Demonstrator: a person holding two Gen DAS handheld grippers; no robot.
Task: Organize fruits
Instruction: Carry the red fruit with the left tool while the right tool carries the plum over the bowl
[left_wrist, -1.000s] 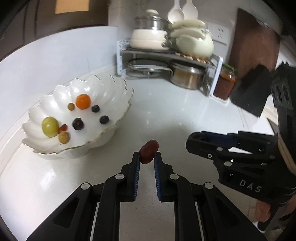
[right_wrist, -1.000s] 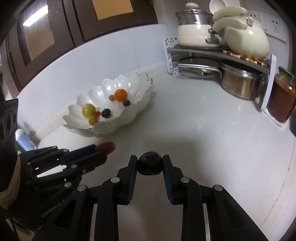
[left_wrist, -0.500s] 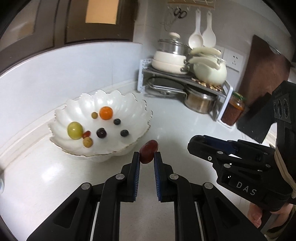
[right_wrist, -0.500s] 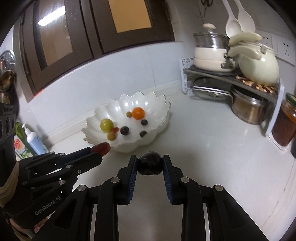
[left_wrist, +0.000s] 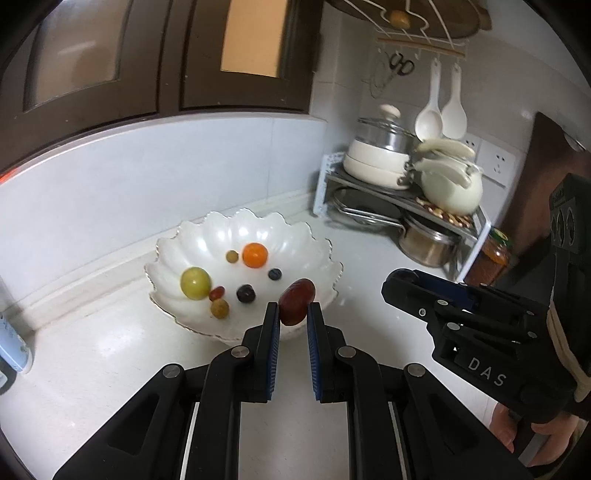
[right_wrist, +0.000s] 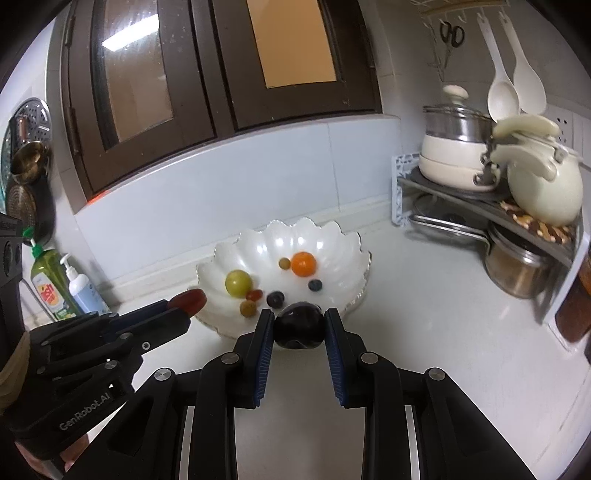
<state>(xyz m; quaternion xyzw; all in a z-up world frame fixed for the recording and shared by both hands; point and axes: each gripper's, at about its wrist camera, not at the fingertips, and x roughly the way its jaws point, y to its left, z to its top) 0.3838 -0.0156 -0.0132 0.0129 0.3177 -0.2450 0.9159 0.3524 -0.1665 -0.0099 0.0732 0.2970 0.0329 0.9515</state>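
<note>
A white scalloped bowl sits on the white counter and holds several small fruits: an orange one, a green one and dark berries. My left gripper is shut on a red-brown date, held above the counter at the bowl's near right rim. It also shows in the right wrist view. My right gripper is shut on a dark plum, held just in front of the bowl. It also shows in the left wrist view.
A metal corner rack with pots and a cream kettle stands at the back right. A jar stands by the rack. Soap bottles stand at the left wall. Dark cabinets hang above.
Both grippers have risen and tilted up with their fruits held. The bowl now sits closer to centre in both views, just beyond the fingertips.
</note>
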